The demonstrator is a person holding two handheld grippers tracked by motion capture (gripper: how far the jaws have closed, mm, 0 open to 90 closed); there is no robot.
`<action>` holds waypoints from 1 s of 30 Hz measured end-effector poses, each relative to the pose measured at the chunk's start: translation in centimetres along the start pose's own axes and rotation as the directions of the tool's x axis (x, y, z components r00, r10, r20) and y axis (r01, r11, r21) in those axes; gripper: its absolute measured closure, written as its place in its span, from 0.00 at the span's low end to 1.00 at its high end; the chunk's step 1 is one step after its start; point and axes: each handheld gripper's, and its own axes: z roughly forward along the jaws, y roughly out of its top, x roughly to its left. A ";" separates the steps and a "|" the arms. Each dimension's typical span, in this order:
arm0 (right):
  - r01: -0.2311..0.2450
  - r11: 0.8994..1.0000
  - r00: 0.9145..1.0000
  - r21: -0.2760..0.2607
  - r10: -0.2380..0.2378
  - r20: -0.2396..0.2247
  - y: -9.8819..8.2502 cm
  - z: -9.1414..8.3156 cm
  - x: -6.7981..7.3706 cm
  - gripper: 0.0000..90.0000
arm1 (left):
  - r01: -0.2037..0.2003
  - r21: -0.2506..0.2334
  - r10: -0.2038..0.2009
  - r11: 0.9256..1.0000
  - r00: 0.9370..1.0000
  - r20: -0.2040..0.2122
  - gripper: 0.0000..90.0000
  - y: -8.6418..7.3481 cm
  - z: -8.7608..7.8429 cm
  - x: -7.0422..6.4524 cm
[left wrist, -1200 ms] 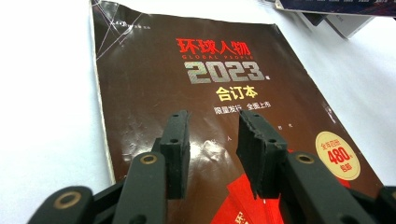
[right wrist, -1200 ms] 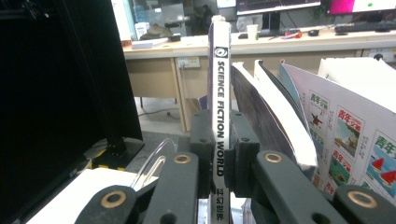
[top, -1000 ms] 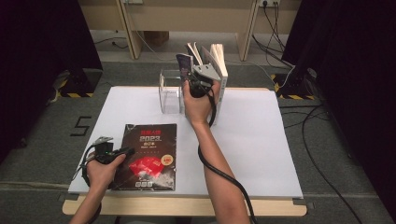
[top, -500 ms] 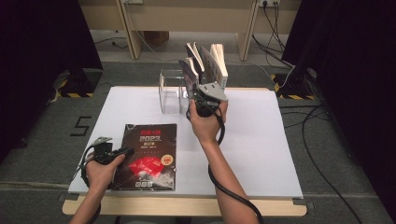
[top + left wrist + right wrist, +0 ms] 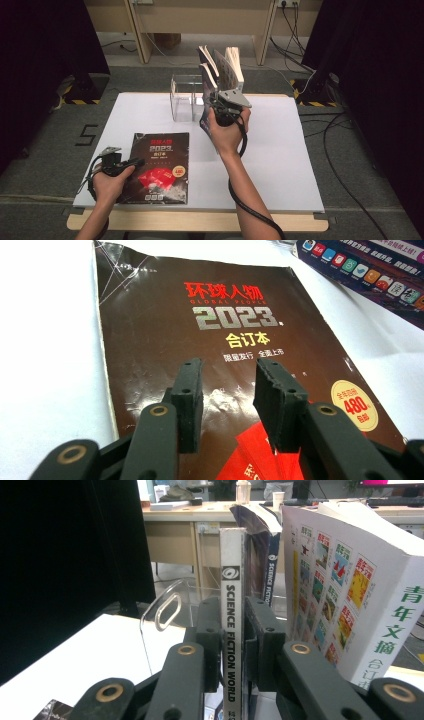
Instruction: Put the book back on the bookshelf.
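High view: the right gripper (image 5: 214, 100) sits at the clear acrylic book stand (image 5: 182, 98) at the far edge of the white table (image 5: 280, 155), jaws around a thin upright magazine (image 5: 206, 82) next to two more leaning books. The left gripper (image 5: 134, 161) rests low on the dark-brown "2023" magazine (image 5: 162, 167) lying flat near the front.

Left gripper view: jaws stand roughly half open with nothing between them, hovering right over that brown cover (image 5: 200, 340).

Right gripper view: the white "Science Fiction World" spine (image 5: 232, 630) stands upright between the jaws. They've just been opening, and I honestly can't tell if the pads are pressing it. The thick white digest (image 5: 350, 590) leans just beside it.
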 end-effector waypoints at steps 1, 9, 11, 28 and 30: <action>-0.003 1.000 1.000 0.004 0.003 -0.002 0.0 -0.1 -0.1 0.87 | -0.001 0.000 0.001 1.000 1.000 0.000 0.70 0.0 0.0 0.0; -0.002 1.000 1.000 0.029 0.002 0.004 0.5 0.0 -0.5 0.85 | 0.000 0.000 0.000 1.000 1.000 -0.001 0.70 0.0 -0.1 0.0; 0.001 0.999 1.000 0.036 -0.001 0.005 0.4 -0.1 -0.6 0.86 | 0.000 0.001 0.000 1.000 1.000 -0.002 0.70 0.0 0.0 0.0; 0.017 0.985 0.999 0.174 -0.010 -0.036 1.6 -0.3 -1.8 0.91 | -0.009 0.009 0.009 1.000 1.000 0.002 0.70 -0.1 0.1 -0.2; 0.008 0.984 0.999 0.178 -0.001 -0.040 1.7 -0.3 -2.0 0.92 | -0.009 0.008 0.009 1.000 1.000 0.001 0.70 -0.1 0.1 -0.2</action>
